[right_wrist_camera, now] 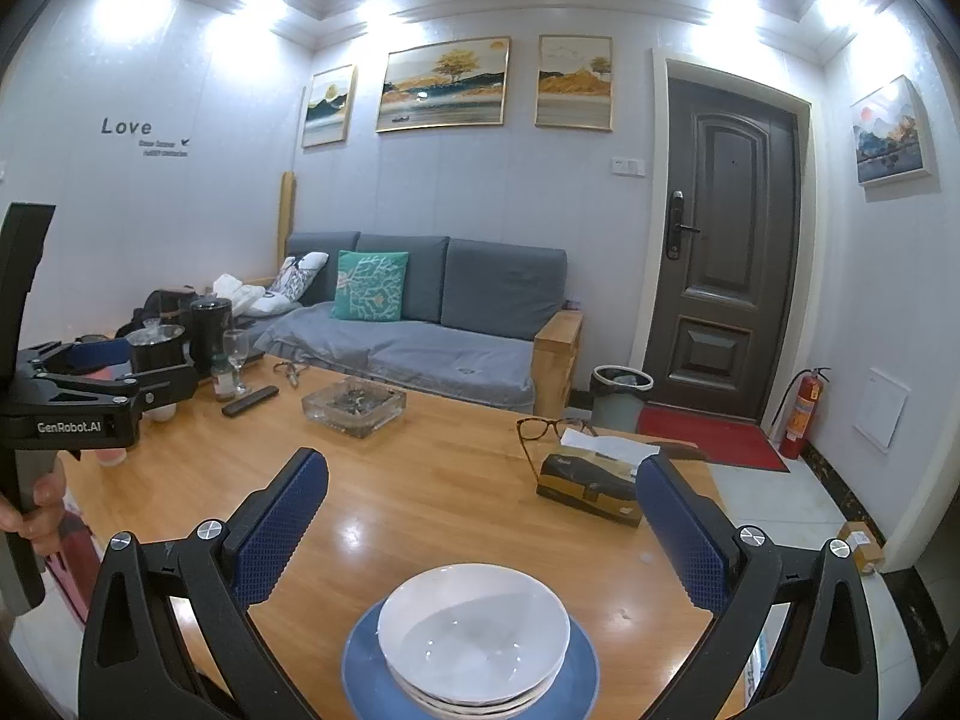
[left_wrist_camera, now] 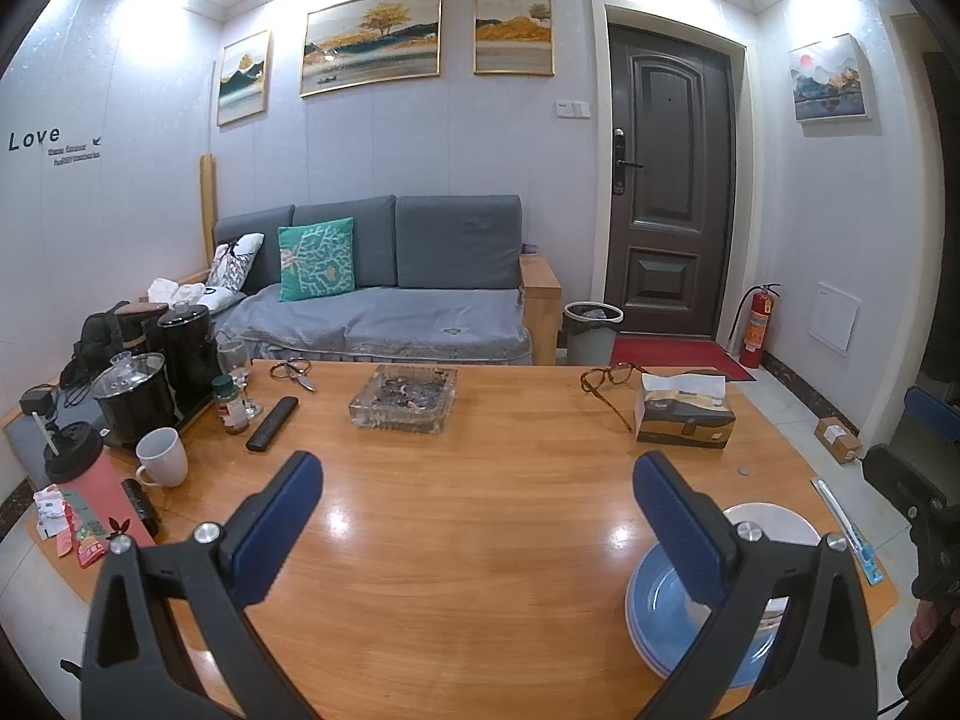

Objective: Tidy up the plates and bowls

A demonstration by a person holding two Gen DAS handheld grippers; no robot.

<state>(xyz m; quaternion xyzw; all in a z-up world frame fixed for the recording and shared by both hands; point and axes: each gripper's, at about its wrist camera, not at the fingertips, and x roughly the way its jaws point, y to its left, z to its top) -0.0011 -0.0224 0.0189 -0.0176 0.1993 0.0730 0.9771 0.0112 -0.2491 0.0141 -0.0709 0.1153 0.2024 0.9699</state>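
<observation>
A stack of white bowls (right_wrist_camera: pixel 474 630) sits on blue plates (right_wrist_camera: pixel 372 672) on the wooden table (right_wrist_camera: pixel 420 480), near its front edge. My right gripper (right_wrist_camera: pixel 480 516) is open and empty, its jaws wide apart just above and behind the stack. My left gripper (left_wrist_camera: pixel 477 516) is open and empty over bare table to the left. In the left wrist view the blue plates (left_wrist_camera: pixel 654 600) and a white bowl rim (left_wrist_camera: pixel 774 519) lie partly behind the right finger (left_wrist_camera: pixel 678 528).
A glass ashtray (left_wrist_camera: pixel 403 399), remote (left_wrist_camera: pixel 271 423), white mug (left_wrist_camera: pixel 162 456), kettle (left_wrist_camera: pixel 135 396), tissue box (left_wrist_camera: pixel 684 414) and glasses (left_wrist_camera: pixel 609 378) stand on the table's far half. A sofa (left_wrist_camera: pixel 384 294) lies beyond. The left gripper's body (right_wrist_camera: pixel 72 396) shows at left in the right wrist view.
</observation>
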